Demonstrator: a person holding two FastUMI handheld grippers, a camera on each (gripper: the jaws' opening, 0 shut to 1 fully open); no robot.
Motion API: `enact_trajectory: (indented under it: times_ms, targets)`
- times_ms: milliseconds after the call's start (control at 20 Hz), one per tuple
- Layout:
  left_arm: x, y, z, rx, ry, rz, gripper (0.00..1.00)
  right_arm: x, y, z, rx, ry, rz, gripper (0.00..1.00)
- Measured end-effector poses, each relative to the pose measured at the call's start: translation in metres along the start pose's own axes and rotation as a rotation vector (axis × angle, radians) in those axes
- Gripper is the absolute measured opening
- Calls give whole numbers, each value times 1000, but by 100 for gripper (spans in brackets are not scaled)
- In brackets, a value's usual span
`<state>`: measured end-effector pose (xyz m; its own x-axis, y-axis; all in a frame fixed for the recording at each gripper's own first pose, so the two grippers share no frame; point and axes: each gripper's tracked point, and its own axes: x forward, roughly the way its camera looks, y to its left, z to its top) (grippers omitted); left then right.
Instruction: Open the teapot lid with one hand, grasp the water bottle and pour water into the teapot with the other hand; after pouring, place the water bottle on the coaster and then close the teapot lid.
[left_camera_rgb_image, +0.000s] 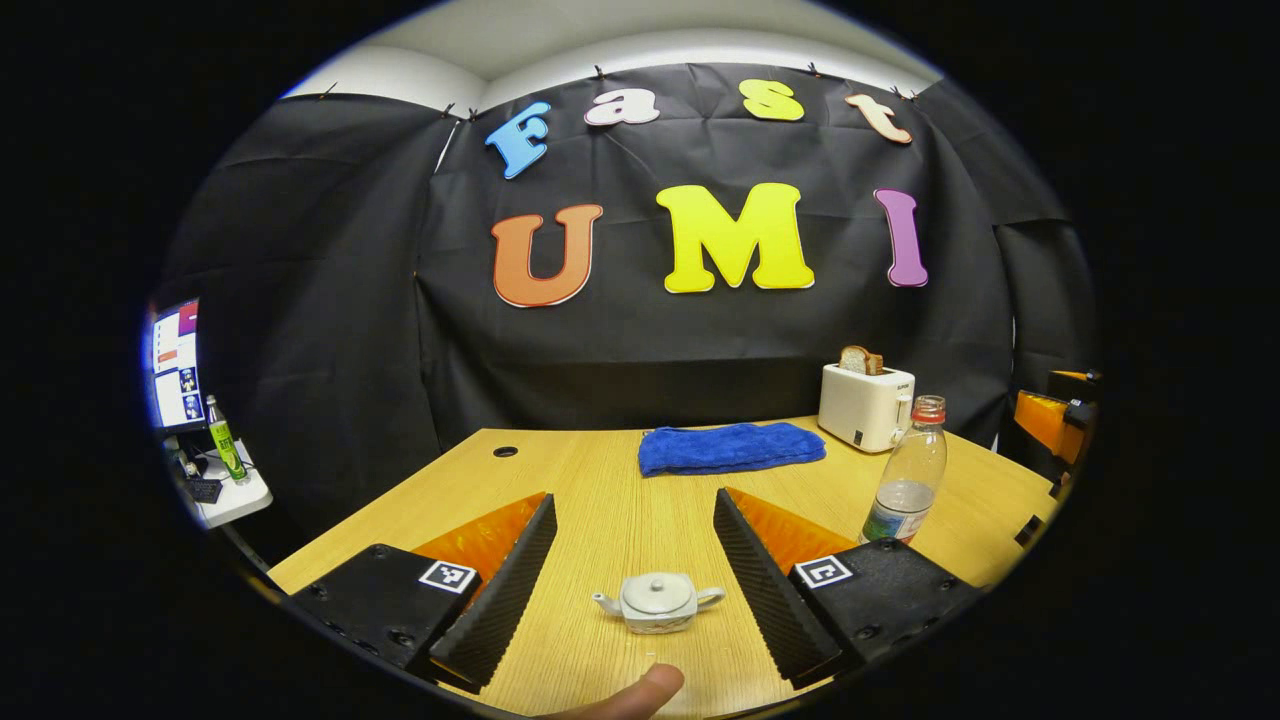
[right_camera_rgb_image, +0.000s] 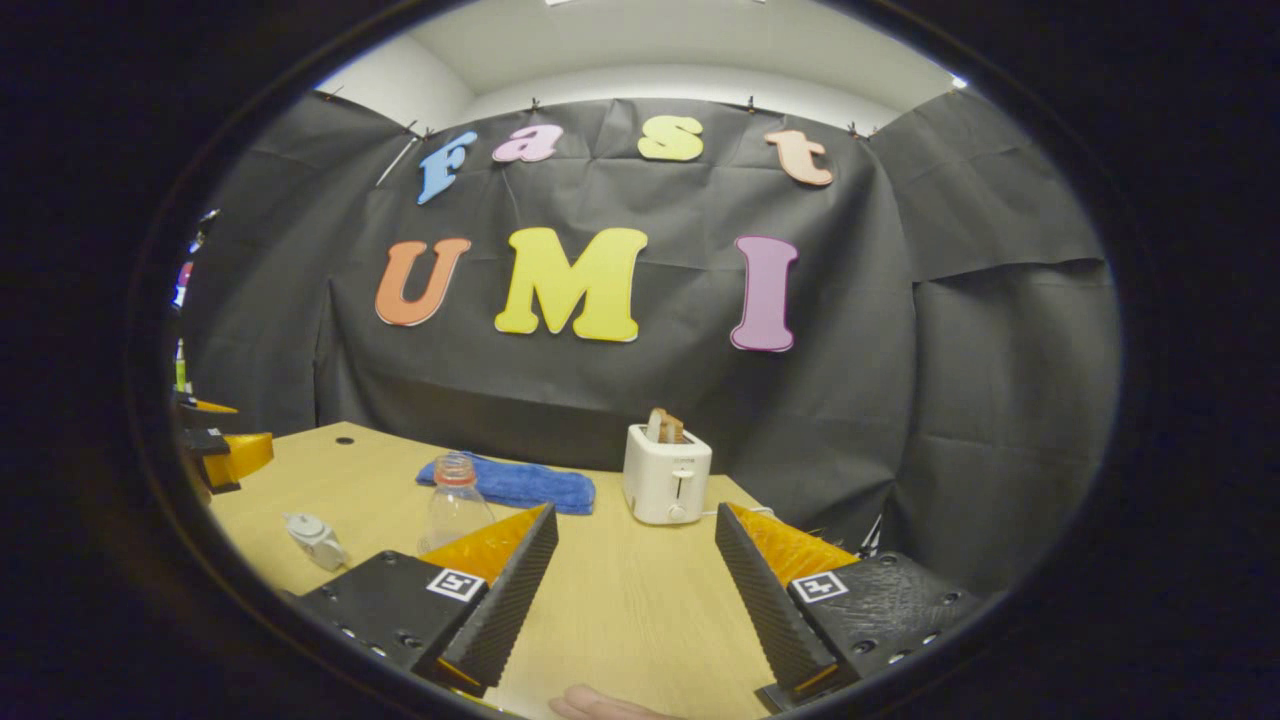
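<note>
Left gripper (left_camera_rgb_image: 635, 580): fingers spread wide, holding nothing and touching nothing; inner faces ribbed, each finger body carrying a square printed marker. It hangs above the pale wood-grain tabletop (left_camera_rgb_image: 600, 480).

Small white ceramic teapot (left_camera_rgb_image: 659, 602): squat and rounded, lid seated with a knob on top, spout to one side and loop handle to the other. In the left gripper view it stands on the table in the gap between the two fingers, apart from both. In the right gripper view it sits at the table's far left.

Clear plastic water bottle with red cap (left_camera_rgb_image: 908, 470): upright, roughly a third full, label band near the base, just beyond the left gripper's right-hand finger.

Right gripper (right_camera_rgb_image: 635, 590): fingers likewise wide apart, empty, over bare table; the bottle stands just behind its left-hand finger.

Folded blue terry towel (left_camera_rgb_image: 730, 447): soft, flat, near the back of the table.

White boxy toaster (left_camera_rgb_image: 865, 405): smooth casing, a slice of brown bread (left_camera_rgb_image: 860, 360) standing in its slot, beside the towel.

Fingertip (left_camera_rgb_image: 640, 693): a person's, at the lower edge of the left gripper view.
</note>
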<state>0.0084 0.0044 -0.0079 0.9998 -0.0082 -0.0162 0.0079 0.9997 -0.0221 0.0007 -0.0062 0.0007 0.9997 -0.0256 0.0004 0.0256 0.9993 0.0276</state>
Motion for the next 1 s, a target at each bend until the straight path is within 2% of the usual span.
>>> enact_trajectory:
  times_ms: [200,350,500,600,800,900,1000]
  targets:
    - [17,-4,-18,9,23,-9,99,1,4,-3,-17,4,2,95]
    - [29,-5,-50,43,107,5,99,2,8,-6,-29,13,6,95]
    - [39,-15,-81,41,210,-19,98,4,8,-8,-38,12,4,95]
    - [41,-20,-87,11,231,-43,91,4,8,-9,-41,17,1,98]
    - [47,-19,-85,-12,197,-46,80,5,11,-11,-47,22,1,95]
    - [51,-24,-91,-56,203,-70,69,5,13,-12,-52,25,2,93]
    - [54,-23,-95,-53,200,-67,54,5,15,-13,-56,26,5,95]
